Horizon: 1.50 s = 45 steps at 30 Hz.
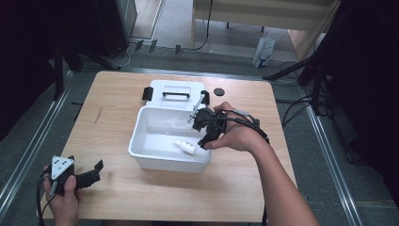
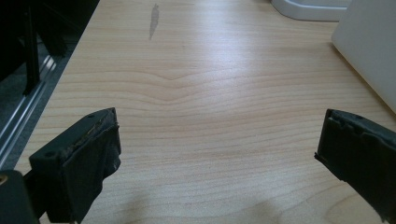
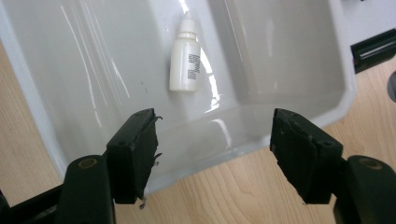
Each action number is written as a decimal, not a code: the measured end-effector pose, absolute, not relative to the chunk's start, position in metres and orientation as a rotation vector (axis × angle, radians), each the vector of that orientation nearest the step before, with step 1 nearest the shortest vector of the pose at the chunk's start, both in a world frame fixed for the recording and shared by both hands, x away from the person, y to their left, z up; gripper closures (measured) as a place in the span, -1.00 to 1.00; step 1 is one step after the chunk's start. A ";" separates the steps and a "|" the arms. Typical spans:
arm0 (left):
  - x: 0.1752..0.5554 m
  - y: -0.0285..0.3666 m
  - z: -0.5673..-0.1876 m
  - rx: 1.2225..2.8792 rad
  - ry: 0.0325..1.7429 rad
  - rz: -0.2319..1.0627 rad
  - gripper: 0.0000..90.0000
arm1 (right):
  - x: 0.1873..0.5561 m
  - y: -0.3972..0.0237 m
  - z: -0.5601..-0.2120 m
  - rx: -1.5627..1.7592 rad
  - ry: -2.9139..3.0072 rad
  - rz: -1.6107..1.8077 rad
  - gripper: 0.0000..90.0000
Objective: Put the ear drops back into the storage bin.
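Note:
A small white dropper bottle [image 1: 185,147] lies on its side on the floor of an open white plastic box [image 1: 141,123] at the middle of the table. My right gripper [image 1: 201,133] hangs over the box's right rim, open, with nothing between its jaws. In the right gripper view the bottle [image 3: 186,60] lies a little beyond the open gripper [image 3: 215,135], cap pointing away. My left gripper [image 1: 96,173] rests low at the table's front left, open and empty; in the left gripper view the gripper [image 2: 219,140] has bare wood between its jaws.
The box's white lid [image 1: 174,92] with a black handle lies flat behind the box. A black round disc [image 1: 218,91] sits near the lid's right. The box wall [image 2: 369,51] stands to the right of my left gripper. The wooden table [image 1: 113,103] is bare on the left.

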State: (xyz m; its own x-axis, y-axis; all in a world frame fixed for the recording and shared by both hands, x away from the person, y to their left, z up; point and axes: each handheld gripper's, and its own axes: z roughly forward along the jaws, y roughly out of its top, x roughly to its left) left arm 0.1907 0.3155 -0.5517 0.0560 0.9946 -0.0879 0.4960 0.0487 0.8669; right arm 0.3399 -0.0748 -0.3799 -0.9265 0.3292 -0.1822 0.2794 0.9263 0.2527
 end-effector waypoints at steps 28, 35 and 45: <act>0.191 0.315 -0.552 1.557 1.546 0.809 -0.99 | 0.320 -0.174 -0.399 0.789 2.740 0.308 -0.95; 0.191 0.315 -0.552 1.560 1.545 0.811 -0.99 | 0.311 -0.202 -0.418 0.868 2.710 0.318 -1.00; 0.190 0.315 -0.552 1.559 1.542 0.815 -0.99 | 0.295 -0.240 -0.447 0.986 2.607 0.382 -1.00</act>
